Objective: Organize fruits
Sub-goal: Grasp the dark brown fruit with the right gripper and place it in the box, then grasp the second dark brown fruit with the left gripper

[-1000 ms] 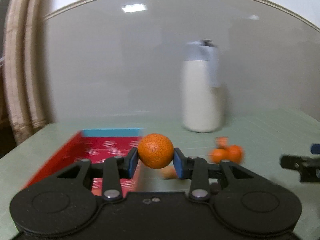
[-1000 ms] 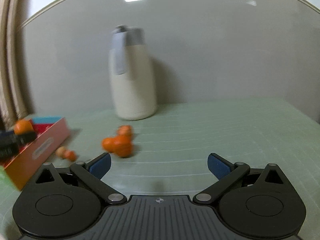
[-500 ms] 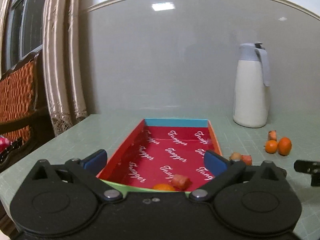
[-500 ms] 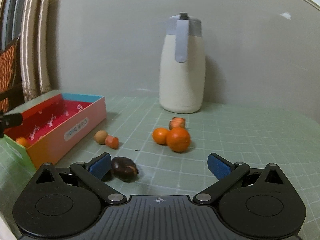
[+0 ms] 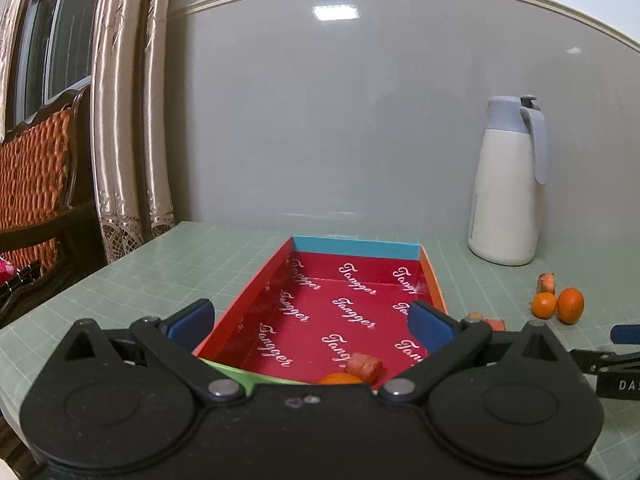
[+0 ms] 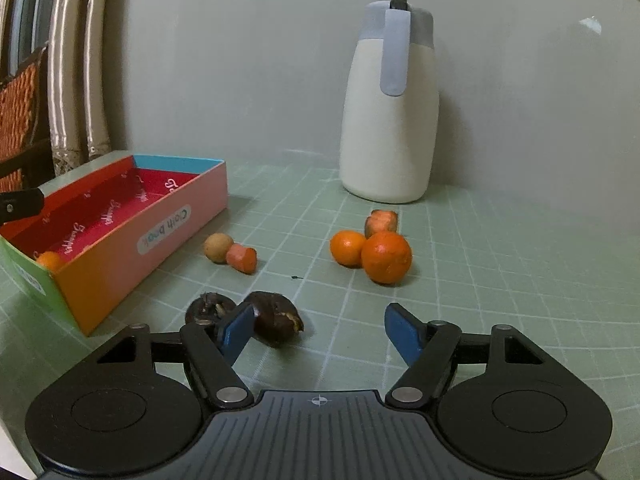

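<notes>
A red-lined box (image 5: 280, 276) (image 6: 120, 236) lies on the green mat. An orange (image 5: 340, 379) (image 6: 50, 260) and a red piece (image 5: 363, 366) lie at its near end. My left gripper (image 5: 310, 326) is open and empty over that end. My right gripper (image 6: 320, 332) is open and empty, low over the mat. Two dark brown fruits (image 6: 276, 318) (image 6: 210, 308) lie by its left finger. Two oranges (image 6: 386, 256) (image 6: 347, 247), a red piece (image 6: 382, 220), a tan round fruit (image 6: 218, 247) and another red piece (image 6: 242, 258) lie on the mat beyond.
A white jug with a grey lid (image 6: 390, 120) (image 5: 508, 188) stands at the back by the grey wall. Curtains (image 5: 128, 120) and a wooden chair (image 5: 36, 184) are off the table's left edge. The right gripper shows at the right edge of the left wrist view (image 5: 612, 360).
My left gripper, shut on an orange a second ago, has opened; the orange now lies in the box. My right gripper has moved down toward the dark fruits.
</notes>
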Available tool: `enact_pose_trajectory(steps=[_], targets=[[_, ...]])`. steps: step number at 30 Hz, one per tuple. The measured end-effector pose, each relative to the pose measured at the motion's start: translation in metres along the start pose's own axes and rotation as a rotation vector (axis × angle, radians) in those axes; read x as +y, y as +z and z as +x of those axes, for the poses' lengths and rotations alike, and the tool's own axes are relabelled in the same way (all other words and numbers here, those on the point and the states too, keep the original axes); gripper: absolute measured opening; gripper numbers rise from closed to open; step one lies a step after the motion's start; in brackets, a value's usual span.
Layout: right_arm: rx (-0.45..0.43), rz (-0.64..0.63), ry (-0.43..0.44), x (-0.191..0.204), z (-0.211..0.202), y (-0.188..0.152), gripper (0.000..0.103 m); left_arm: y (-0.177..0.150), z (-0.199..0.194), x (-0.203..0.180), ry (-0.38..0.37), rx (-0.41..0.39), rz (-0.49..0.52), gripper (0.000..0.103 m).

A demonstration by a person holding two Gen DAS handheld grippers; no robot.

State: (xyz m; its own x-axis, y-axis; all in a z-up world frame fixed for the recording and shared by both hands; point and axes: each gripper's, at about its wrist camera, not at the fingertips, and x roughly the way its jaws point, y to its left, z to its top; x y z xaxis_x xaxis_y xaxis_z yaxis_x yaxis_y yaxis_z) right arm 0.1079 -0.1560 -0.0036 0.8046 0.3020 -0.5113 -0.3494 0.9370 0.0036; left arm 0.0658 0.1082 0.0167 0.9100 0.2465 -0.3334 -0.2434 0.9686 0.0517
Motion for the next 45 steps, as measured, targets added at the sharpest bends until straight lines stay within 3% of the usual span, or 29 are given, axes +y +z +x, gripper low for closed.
enact_pose_trajectory(steps=[8, 16, 19, 25, 30, 37, 39, 40, 41, 43, 45], targets=[[0.056, -0.008, -0.009, 0.010, 0.020, 0.002, 0.071, 0.000, 0.001, 0.000, -0.003, 0.005, 0.005, 0.097], [0.101, -0.004, 0.020, 0.016, 0.035, 0.006, 0.034, 0.000, 0.004, 0.008, 0.018, 0.008, -0.006, 0.097], [0.097, 0.016, 0.023, 0.015, 0.033, 0.009, 0.034, 0.000, 0.002, 0.012, 0.027, 0.002, -0.016, 0.097], [-0.021, 0.048, 0.085, 0.031, 0.011, 0.030, 0.034, -0.002, 0.000, 0.028, 0.061, 0.005, -0.015, 0.097], [-0.116, 0.015, 0.179, 0.070, 0.001, 0.042, 0.034, -0.003, -0.001, 0.049, 0.091, 0.015, -0.080, 0.097], [-0.149, -0.054, 0.232, 0.123, 0.008, 0.042, 0.034, -0.005, -0.002, 0.067, 0.120, 0.029, -0.080, 0.097], [-0.154, -0.066, 0.218, 0.129, 0.013, 0.040, 0.035, -0.006, -0.002, 0.075, 0.130, 0.038, -0.094, 0.097], [-0.157, -0.061, 0.214, 0.130, 0.014, 0.039, 0.043, -0.006, -0.002, 0.077, 0.136, 0.038, -0.101, 0.097], [-0.165, -0.051, 0.211, 0.129, 0.014, 0.039, 0.060, -0.006, -0.003, 0.080, 0.140, 0.037, -0.107, 0.097], [-0.190, -0.031, 0.196, 0.125, 0.010, 0.039, 0.074, -0.006, -0.004, 0.083, 0.143, 0.036, -0.117, 0.097], [-0.208, -0.027, 0.178, 0.118, 0.005, 0.039, 0.075, -0.004, -0.004, 0.083, 0.138, 0.033, -0.123, 0.097]])
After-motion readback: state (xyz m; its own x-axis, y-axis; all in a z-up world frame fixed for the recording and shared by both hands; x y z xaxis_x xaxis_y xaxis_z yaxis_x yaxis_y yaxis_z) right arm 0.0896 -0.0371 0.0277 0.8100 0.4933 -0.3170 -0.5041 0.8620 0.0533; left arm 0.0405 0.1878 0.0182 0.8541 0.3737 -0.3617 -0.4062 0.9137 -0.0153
